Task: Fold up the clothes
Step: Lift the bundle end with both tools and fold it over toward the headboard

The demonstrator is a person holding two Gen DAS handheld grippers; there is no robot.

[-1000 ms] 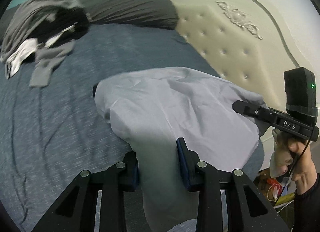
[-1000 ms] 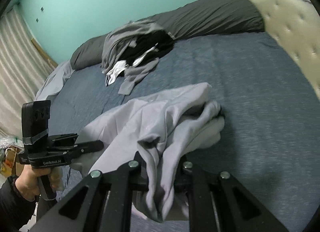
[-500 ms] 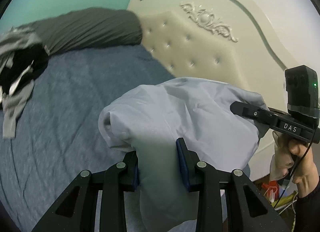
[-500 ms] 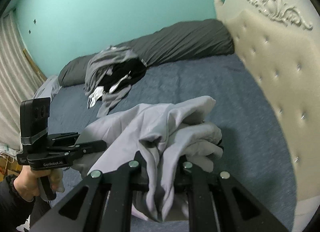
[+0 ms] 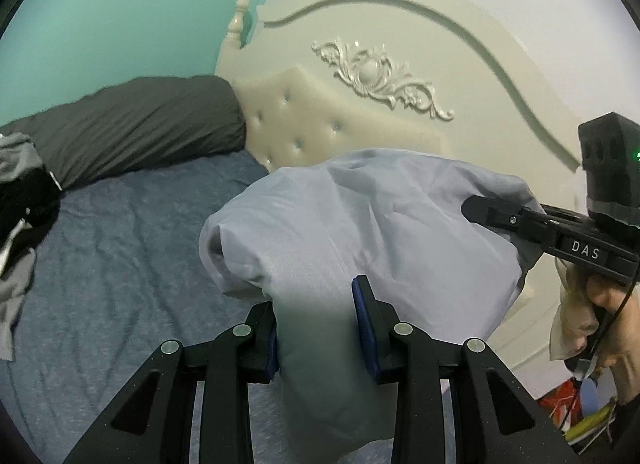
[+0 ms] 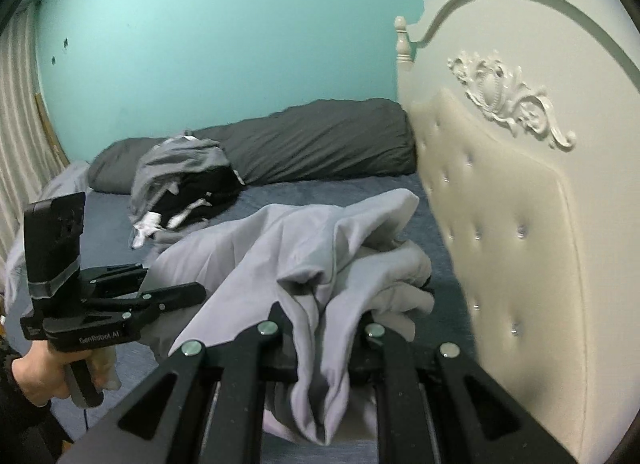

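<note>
A thick fold of the pale grey garment (image 5: 360, 232) is pinched between the blue pads (image 5: 362, 320) of the left gripper (image 5: 316, 324). Another bunch is clamped in the nearly closed right gripper (image 6: 322, 328). The garment is held above the blue bedsheet (image 5: 100, 264), near the cream tufted headboard (image 6: 512, 223).

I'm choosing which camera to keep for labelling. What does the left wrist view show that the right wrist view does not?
Only the left wrist view: the left gripper pinching the pale garment, and floor clutter.
Only the right wrist view: the right gripper clamped on bunched cloth, and the striped curtain.
Both: garment, clothes pile, dark bolster, headboard.
</note>
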